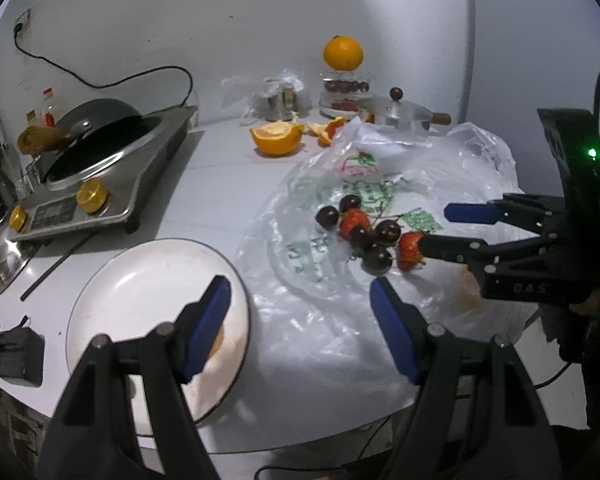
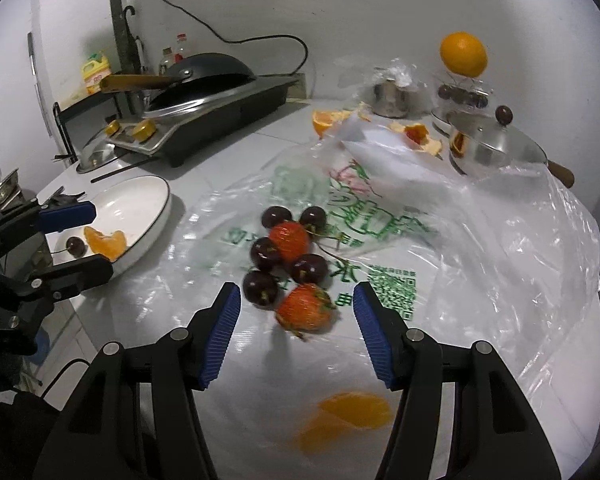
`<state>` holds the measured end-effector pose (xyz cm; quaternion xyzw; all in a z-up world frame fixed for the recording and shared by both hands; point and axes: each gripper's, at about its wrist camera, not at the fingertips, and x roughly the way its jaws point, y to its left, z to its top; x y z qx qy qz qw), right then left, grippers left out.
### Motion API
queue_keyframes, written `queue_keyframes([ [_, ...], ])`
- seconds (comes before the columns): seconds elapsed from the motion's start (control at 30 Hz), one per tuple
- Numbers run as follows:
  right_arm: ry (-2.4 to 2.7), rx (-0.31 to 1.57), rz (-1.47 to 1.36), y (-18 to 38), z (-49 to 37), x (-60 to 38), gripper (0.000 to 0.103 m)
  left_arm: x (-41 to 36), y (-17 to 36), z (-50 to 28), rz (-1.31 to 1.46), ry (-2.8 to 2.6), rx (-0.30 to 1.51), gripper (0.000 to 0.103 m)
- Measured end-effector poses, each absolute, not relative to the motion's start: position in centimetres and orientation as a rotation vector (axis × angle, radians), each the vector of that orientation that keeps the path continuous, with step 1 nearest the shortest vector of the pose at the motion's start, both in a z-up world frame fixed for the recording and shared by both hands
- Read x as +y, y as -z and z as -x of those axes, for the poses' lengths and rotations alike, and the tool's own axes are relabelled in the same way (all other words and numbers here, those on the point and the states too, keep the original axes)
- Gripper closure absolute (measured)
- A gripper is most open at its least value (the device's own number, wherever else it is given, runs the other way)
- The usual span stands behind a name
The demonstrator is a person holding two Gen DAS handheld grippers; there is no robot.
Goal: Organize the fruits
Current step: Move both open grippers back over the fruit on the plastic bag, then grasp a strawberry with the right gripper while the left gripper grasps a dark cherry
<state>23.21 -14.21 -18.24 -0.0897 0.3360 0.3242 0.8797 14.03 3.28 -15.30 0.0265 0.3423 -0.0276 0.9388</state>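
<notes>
The right claw (image 2: 298, 334) is standing about half open w/ nothing in it. The near strawberry (image 2: 305, 307) is lying right between its blue pads, just ahead, not touched yet. Its long side is running across the gap, green cap toward the right pad, so I think the claw is lined up OK to pinch it. Just past it the dark cherries (image 2: 276, 262) and a 2nd strawberry (image 2: 289, 240) are sitting in a bunch on the plastic bag (image 2: 500, 240). An orange piece (image 2: 352, 412) is lying under the claw, close in.

The left claw (image 1: 300, 312) is also half open & empty, hanging over the edge of the white plate (image 1: 140, 276). The fruit bunch is up and to its right, so the right claw is much nearer.

The right view is showing a cherry (image 2: 75, 246) & an orange slice (image 2: 106, 242) on the plate; in the left view the left pad is mostly hiding them.
</notes>
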Motion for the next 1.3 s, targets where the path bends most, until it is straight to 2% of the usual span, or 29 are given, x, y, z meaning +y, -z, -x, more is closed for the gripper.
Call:
queue_keyframes([
  [0.7, -0.741, 0.815, 0.133, 20.5, -26.7, -14.0, 0.045, 0.6, 15.6, -16.2, -0.092, 0.071, 0.732, 0.03],
  [0.93, -0.768, 0.852, 0.12, 21.0, -27.3, -13.9, 0.062, 0.5, 15.9, -16.2, -0.09, 0.077, 0.732, 0.03],
  [1.3, -0.799, 0.882, 0.132, 21.4, -26.7, -13.3, 0.068, -0.3, 16.0, -16.1, -0.096, 0.091, 0.735, 0.03],
])
